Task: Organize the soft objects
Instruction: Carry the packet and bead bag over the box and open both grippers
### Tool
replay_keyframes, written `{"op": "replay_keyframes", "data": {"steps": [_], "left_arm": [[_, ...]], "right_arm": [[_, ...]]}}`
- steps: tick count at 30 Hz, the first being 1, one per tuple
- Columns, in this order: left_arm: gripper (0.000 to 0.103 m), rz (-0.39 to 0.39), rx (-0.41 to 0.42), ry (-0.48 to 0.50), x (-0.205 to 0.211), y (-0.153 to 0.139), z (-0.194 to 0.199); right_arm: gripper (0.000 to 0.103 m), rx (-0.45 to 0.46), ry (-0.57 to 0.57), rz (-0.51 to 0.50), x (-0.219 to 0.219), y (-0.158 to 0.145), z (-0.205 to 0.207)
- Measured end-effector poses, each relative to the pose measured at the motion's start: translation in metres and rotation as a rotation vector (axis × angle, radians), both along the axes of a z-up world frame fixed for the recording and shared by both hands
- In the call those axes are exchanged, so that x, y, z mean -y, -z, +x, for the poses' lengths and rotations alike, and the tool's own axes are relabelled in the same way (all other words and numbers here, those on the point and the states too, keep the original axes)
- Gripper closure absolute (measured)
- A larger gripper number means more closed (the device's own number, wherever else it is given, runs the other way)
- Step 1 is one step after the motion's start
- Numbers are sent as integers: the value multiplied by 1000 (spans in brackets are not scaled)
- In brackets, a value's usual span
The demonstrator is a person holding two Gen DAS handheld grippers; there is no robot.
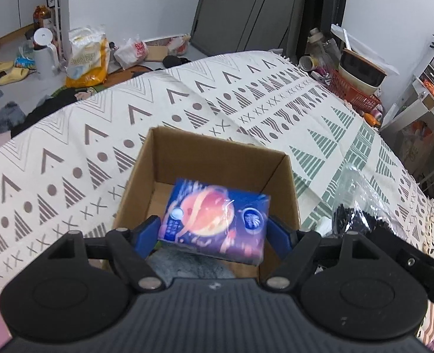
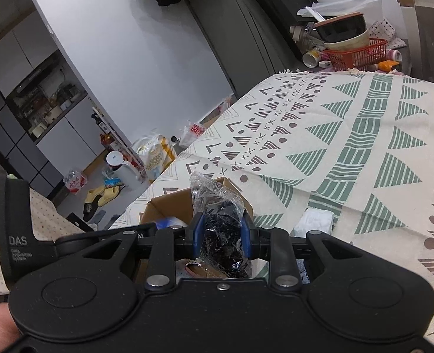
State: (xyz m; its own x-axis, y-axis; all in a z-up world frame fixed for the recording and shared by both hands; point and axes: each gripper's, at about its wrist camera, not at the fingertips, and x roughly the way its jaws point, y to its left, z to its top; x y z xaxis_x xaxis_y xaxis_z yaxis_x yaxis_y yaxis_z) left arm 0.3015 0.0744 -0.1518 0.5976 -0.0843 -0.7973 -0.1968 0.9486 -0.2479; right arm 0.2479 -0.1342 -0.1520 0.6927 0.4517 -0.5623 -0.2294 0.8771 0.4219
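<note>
Above the open cardboard box, the left hand-held gripper clamped a tissue pack; the right hand-held gripper pinched a clear plastic bag of dark contents.

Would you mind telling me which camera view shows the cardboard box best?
The left wrist view: the cardboard box sits centered, its open top, walls and floor visible beneath the tissue pack held in the left gripper. The right wrist view shows only a corner of it behind the right gripper and its plastic bag.

both wrist views close above cardboard box, facing patterned tablecloth
</note>
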Motion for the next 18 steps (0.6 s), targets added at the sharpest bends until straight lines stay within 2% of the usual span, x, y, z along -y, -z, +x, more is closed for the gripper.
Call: {"op": "replay_keyframes", "data": {"steps": [4,12,18], "left_arm": [[24,-50,-9,21,-5,6,3],[24,-67,22,-22,-31,-5,1],[23,-64,22,-43,-43,-8,-1]], "right_arm": [[77,3,2,-1,-6,1,5],[77,7,-21,-1,-23,8,11],[67,-21,-60,0,-36,13,13]]}}
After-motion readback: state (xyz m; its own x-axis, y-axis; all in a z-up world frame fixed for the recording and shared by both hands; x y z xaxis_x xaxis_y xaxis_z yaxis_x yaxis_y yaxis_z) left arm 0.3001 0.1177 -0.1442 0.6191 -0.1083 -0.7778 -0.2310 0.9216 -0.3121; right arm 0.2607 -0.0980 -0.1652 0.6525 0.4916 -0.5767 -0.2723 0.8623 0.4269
